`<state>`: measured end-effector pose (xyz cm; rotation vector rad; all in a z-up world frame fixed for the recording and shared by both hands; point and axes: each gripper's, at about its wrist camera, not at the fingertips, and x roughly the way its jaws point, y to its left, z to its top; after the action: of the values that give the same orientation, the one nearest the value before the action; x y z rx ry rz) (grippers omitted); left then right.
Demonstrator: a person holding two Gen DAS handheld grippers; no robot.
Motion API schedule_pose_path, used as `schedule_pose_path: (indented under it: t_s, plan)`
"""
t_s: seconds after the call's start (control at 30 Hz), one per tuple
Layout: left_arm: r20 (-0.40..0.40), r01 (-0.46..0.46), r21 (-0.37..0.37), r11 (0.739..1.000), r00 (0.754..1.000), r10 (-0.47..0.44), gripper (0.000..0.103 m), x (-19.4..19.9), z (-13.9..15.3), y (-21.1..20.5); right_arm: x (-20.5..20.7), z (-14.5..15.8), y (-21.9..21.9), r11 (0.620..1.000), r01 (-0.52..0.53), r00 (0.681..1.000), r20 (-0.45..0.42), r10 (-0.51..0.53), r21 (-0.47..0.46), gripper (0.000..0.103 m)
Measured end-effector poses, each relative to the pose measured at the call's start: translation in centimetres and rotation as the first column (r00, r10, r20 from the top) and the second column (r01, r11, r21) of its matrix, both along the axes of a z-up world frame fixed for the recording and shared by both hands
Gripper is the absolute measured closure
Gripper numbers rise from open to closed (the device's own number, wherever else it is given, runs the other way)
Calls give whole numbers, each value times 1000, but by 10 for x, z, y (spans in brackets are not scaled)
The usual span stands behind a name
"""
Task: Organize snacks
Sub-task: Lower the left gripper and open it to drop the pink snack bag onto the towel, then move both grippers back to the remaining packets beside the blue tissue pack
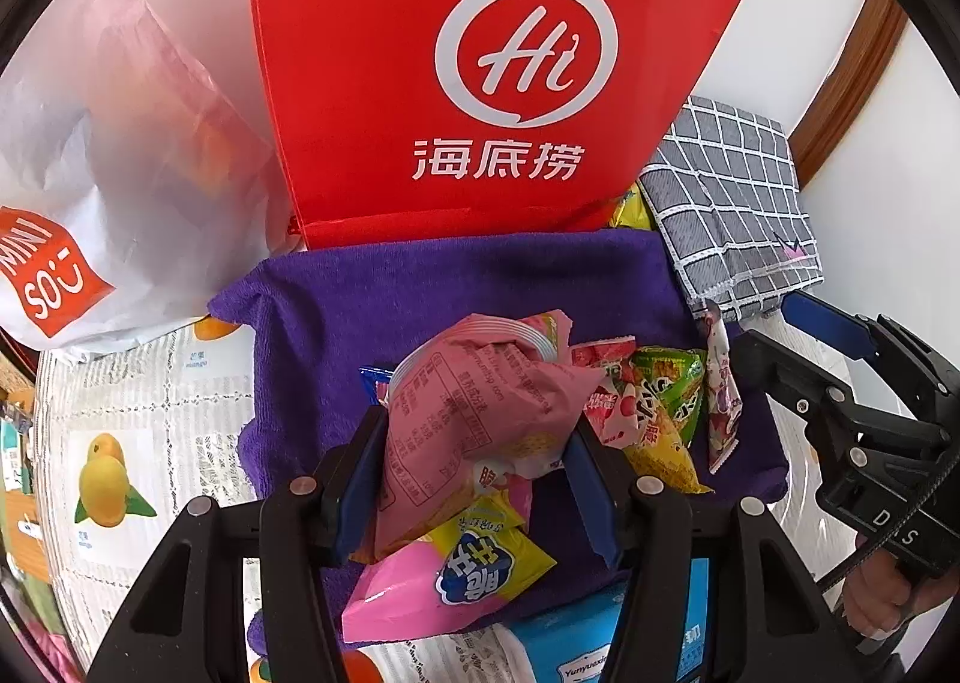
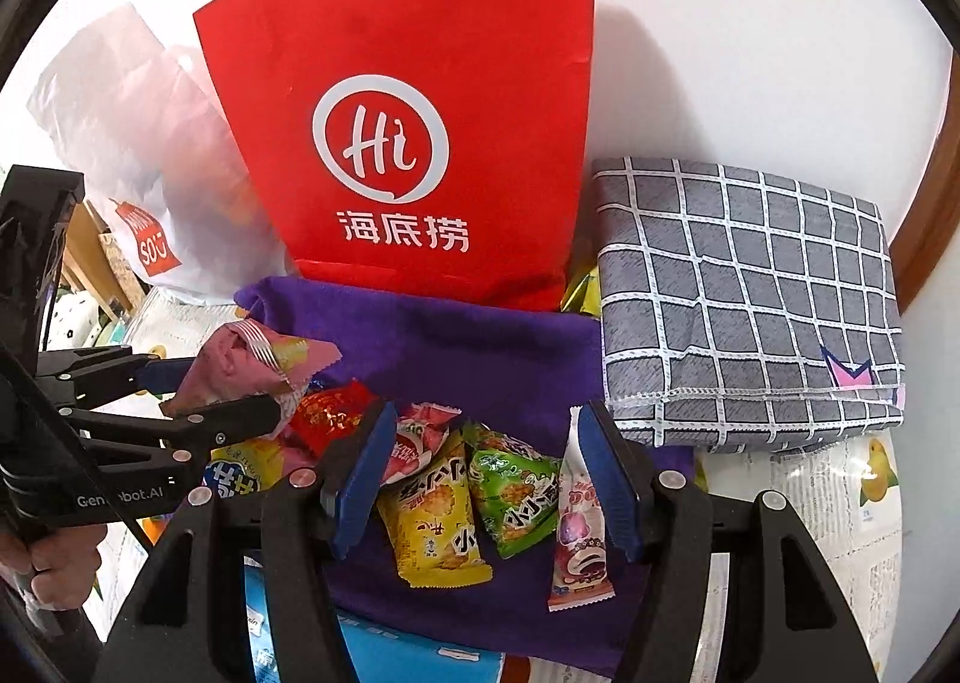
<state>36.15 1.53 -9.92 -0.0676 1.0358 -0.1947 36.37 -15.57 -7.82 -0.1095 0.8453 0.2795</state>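
Note:
My left gripper is shut on a pink snack packet and holds it above a purple towel; the packet also shows in the right wrist view. Under it lies a pink and yellow packet. My right gripper is open over the towel, around a yellow packet, a green packet and a slim pink packet. A red packet lies to the left. A red paper bag stands behind the towel.
A white plastic bag sits left of the red bag. A folded grey checked cloth lies on the right. A blue box is at the near edge. The table has a fruit-print cover. A white wall is behind.

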Motion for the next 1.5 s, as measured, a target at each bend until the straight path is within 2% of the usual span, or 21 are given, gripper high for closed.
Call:
schedule_pose_path:
  t_s: [0.7, 1.03, 1.5]
  plan:
    - [-5, 11, 11, 1000, 1000, -11, 46, 2, -4, -6, 0, -6, 7, 1000, -11, 1000, -18, 10, -12, 41]
    - [-5, 13, -29, 999, 1000, -13, 35, 2, -1, -4, -1, -4, 5, 1000, -6, 1000, -15, 6, -6, 41]
    - [67, 24, -99, 995, 998, -18, 34, -8, 21, 4, -8, 5, 5, 1000, 0, 1000, 15, 0, 3, 40]
